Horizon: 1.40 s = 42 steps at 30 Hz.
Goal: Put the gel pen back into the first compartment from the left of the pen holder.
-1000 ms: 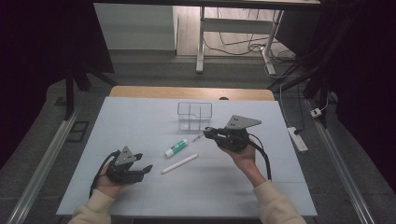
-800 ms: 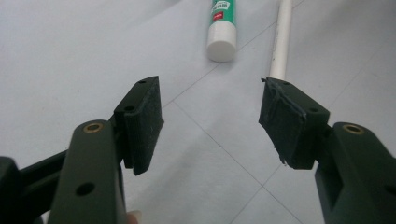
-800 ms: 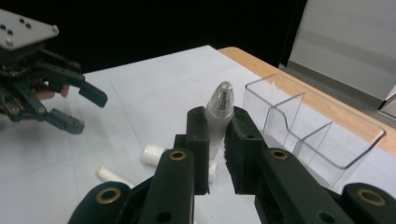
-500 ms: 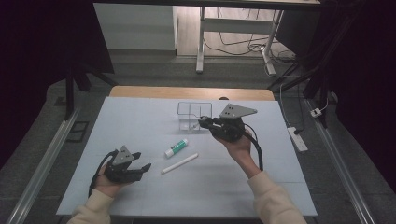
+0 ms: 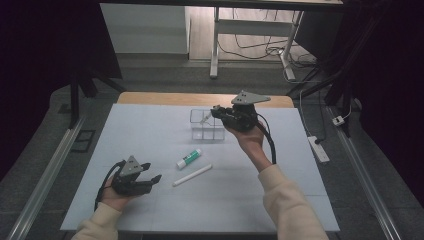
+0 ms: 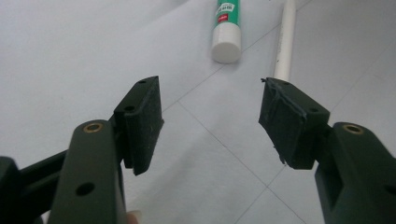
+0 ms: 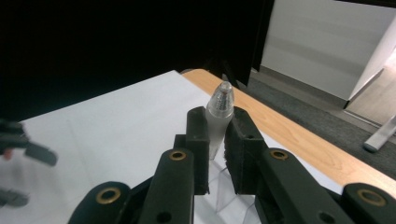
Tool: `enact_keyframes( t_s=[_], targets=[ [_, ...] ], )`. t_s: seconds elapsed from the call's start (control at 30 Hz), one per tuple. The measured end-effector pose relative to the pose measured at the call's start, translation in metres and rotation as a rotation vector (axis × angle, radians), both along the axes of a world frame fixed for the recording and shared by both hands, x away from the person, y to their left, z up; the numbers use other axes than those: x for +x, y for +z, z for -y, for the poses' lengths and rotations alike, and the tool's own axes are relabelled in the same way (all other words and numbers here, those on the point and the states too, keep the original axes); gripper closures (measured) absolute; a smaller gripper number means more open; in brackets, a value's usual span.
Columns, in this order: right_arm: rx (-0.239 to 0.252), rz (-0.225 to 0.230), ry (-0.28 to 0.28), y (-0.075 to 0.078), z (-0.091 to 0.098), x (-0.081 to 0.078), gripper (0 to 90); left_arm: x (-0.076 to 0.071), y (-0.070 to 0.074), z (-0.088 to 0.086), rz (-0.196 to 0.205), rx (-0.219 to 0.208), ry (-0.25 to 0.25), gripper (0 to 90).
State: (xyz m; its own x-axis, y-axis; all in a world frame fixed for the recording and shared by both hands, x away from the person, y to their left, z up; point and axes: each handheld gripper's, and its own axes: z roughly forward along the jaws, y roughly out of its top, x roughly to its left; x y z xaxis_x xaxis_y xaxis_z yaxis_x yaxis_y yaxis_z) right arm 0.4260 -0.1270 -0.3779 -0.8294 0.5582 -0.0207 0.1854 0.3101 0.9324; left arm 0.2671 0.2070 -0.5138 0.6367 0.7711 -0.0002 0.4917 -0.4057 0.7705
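While the right gripper [image 7: 215,140] is pinching a light, slick pen [image 7: 218,114] mid-barrel over the far clear box [image 5: 206,125], left gripper [image 6: 210,123] jaws are idling spread.

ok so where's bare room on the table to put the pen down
Bare room: the far left of the table, left of the clear organizer, and the near right, right of the white stick. The near edge between the forearms is bare too. It is crowded mid-table, where the glue stick and white stick lie close, just ahead of the left tool.
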Motion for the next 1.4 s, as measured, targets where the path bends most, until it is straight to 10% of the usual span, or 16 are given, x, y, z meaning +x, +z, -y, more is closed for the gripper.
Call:
enact_keyframes(
  t_s=[0.37, 1.03, 1.4],
  targets=[
    [0.055, -0.045, -0.053, -0.003, -0.009, 0.031, 79.1, 0.0, 0.0, -0.001, -0.001, -0.004, 0.003, 39.1],
    [-0.015, -0.133, -0.096, -0.033, -0.024, 0.064, 78.4, 0.002, -0.003, 0.002, -0.01, 0.013, -0.006, 38.5],
    [-0.029, -0.133, -0.112, -0.035, -0.017, 0.06, 47.3, 0.002, -0.003, 0.001, -0.009, 0.014, -0.004, 38.4]
  ],
)
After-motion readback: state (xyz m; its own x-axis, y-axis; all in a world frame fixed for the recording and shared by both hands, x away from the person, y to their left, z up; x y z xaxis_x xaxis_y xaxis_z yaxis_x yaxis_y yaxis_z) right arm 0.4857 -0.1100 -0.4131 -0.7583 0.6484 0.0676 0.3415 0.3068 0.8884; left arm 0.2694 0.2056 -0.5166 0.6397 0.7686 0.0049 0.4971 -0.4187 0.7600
